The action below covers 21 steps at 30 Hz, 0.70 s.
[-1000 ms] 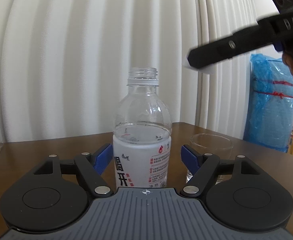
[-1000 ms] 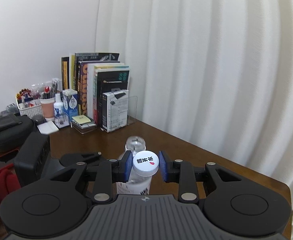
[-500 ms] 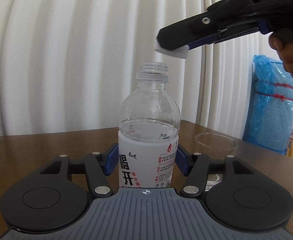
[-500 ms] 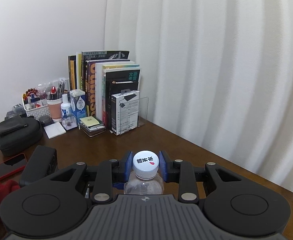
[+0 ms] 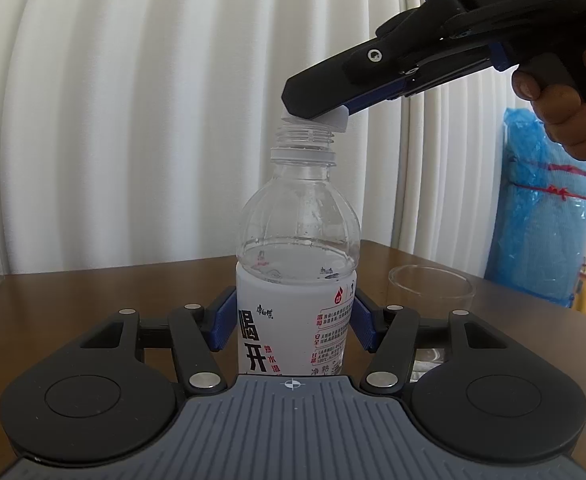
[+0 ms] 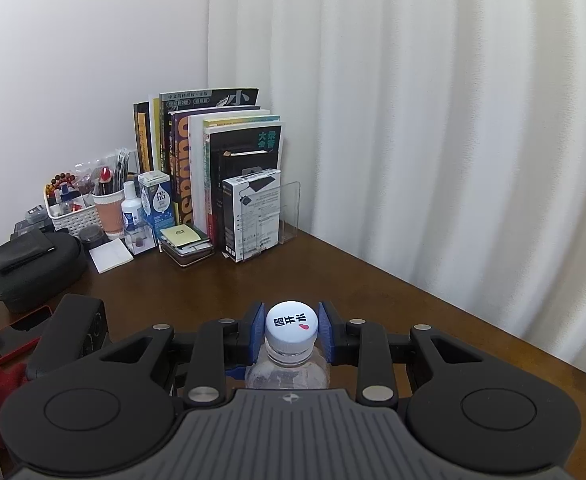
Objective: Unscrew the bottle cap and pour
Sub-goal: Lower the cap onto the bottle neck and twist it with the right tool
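Observation:
A clear plastic water bottle with a white label stands upright on the brown table, partly filled. My left gripper is shut on its labelled body. My right gripper is shut on the white cap and holds it tilted, resting on the bottle's open threaded neck. In the left wrist view the right gripper comes in from the upper right with the cap's edge showing under it. An empty clear glass stands right of the bottle.
A row of books with a white box, a basket of small items and a black case stand at the table's far left corner. A blue plastic bag is beyond the table on the right. White curtains hang behind.
My left gripper closed on the bottle's body. My right gripper brought the cap leftward and down from beside the bottle onto its open neck.

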Each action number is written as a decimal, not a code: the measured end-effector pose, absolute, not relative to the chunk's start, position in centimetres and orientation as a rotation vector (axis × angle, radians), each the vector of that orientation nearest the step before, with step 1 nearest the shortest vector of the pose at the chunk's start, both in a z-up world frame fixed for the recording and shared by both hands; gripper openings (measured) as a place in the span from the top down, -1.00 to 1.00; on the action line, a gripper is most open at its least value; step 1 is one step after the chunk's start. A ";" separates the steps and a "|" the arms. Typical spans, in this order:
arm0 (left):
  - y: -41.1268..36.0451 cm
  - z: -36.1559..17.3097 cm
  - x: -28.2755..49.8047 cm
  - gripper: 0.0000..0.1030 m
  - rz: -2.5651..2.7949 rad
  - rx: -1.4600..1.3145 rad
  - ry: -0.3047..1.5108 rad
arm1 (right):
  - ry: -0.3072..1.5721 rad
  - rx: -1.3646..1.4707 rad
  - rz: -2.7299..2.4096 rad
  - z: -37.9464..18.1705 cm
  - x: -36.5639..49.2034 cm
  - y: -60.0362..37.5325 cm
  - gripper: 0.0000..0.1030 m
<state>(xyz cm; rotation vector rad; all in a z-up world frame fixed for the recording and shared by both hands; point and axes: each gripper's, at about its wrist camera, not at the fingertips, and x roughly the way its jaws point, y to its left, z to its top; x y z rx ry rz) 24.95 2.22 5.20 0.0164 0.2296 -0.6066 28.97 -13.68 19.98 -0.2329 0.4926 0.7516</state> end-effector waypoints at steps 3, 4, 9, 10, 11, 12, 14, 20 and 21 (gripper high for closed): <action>2.2 5.2 24.9 -0.14 -0.606 0.018 0.229 | 0.500 -0.236 0.755 19.9 29.3 -13.5 0.38; 2.2 5.2 24.9 -0.14 -0.607 0.019 0.228 | 0.503 -0.237 0.755 20.0 29.3 -13.4 0.38; 2.2 5.1 24.9 -0.14 -0.608 0.022 0.227 | 0.507 -0.246 0.755 19.9 29.3 -13.2 0.38; 2.2 5.1 24.9 -0.14 -0.608 0.022 0.226 | 0.506 -0.247 0.755 20.0 29.3 -13.3 0.38; 2.2 5.1 24.9 -0.14 -0.607 0.023 0.226 | 0.505 -0.248 0.755 20.0 29.3 -13.3 0.38; 2.2 5.1 24.9 -0.14 -0.606 0.023 0.226 | 0.505 -0.250 0.756 20.0 29.3 -13.2 0.38; 2.2 5.0 24.8 -0.14 -0.605 0.023 0.225 | 0.503 -0.253 0.758 20.0 29.3 -13.1 0.38; 2.0 5.0 24.8 -0.14 -0.605 0.028 0.224 | 0.501 -0.255 0.760 19.9 29.3 -13.1 0.38; 2.0 5.0 24.7 -0.14 -0.605 0.028 0.224 | 0.501 -0.253 0.761 20.0 29.3 -13.1 0.38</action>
